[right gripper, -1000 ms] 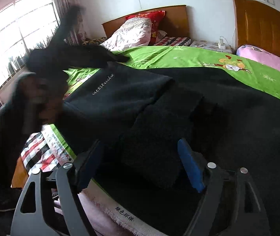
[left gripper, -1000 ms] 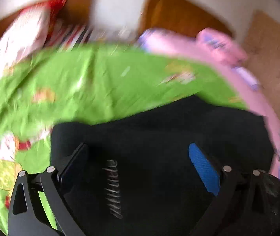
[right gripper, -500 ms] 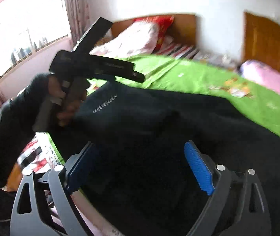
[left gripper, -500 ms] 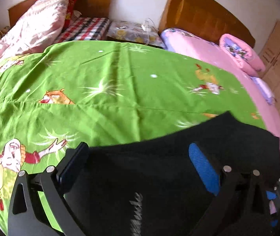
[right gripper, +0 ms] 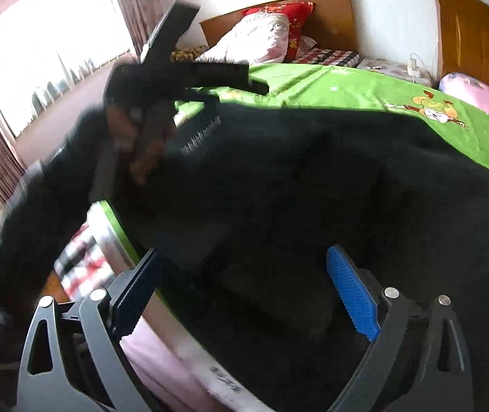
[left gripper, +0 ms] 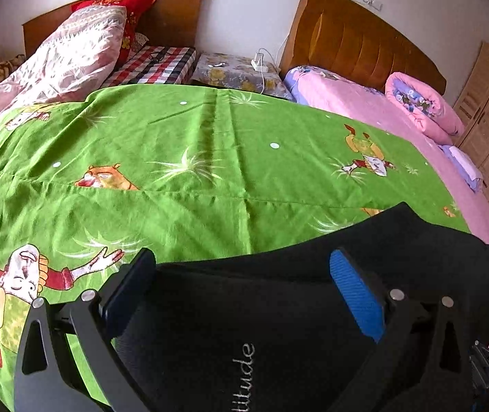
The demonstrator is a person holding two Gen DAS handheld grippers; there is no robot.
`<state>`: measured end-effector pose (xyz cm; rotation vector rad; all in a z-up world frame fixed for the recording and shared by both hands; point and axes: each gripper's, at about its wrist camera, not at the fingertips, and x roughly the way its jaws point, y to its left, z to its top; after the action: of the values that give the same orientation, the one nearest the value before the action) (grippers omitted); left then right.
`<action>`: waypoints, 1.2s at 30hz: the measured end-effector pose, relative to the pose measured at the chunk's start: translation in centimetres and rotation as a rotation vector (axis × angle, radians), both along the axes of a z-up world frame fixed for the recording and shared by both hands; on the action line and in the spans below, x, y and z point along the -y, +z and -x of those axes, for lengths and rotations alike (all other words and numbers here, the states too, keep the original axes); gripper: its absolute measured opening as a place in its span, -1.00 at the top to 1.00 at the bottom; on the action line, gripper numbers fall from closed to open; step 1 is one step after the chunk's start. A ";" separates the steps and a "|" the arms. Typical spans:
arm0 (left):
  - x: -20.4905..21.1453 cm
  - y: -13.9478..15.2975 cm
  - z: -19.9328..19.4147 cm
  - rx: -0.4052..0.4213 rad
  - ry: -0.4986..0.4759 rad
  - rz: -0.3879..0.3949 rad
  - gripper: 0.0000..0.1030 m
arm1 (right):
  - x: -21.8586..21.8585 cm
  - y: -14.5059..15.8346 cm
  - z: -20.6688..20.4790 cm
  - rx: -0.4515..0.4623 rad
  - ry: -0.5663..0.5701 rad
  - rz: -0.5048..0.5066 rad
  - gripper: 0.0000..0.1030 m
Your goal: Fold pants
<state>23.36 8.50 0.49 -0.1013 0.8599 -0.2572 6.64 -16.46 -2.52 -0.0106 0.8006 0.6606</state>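
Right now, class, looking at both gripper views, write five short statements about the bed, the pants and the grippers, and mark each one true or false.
1. The black pants lie on a green cartoon-print sheet. True.
2. The pants carry pale lettering. True.
3. The right gripper is clamped shut on the pants. False: its jaws are opening, standing wide with the fabric below them and unpinched.
4. The neighbouring bed has a blue sheet. False: its sheet is pink.
5. The left gripper has its jaws apart over the pants. True.
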 end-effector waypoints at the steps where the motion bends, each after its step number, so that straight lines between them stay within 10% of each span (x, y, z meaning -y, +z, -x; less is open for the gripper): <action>1: 0.2 0.0 0.0 -0.001 0.000 -0.013 -0.97 | 0.9 0.5 0.3 -0.008 -0.030 -0.025 -0.79; 7: 0.6 -0.1 -0.1 -0.002 0.000 -0.041 -0.97 | 15.5 4.0 5.7 0.108 -0.458 -0.296 -0.79; 15: 0.5 -0.2 -0.2 -0.001 0.000 -0.038 -0.97 | 31.2 -0.2 14.8 -0.011 -0.908 -0.536 -0.79; 22: 1.1 3.1 3.3 0.146 0.070 -0.074 -0.95 | 32.2 -3.8 12.0 -0.176 -0.880 -0.615 -0.82; 26: 4.8 6.2 8.9 0.253 -0.087 -0.053 -0.97 | 31.5 -3.2 10.6 -0.178 -0.869 -0.580 -0.81; 36: 11.4 -2.1 14.3 0.091 -0.315 -0.160 -0.97 | 31.3 -4.0 10.2 -0.219 -0.785 -0.589 -0.81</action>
<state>9.04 -2.86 -1.61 0.1955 0.8010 -0.4824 -3.59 -47.75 -6.48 0.8829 0.7165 0.1238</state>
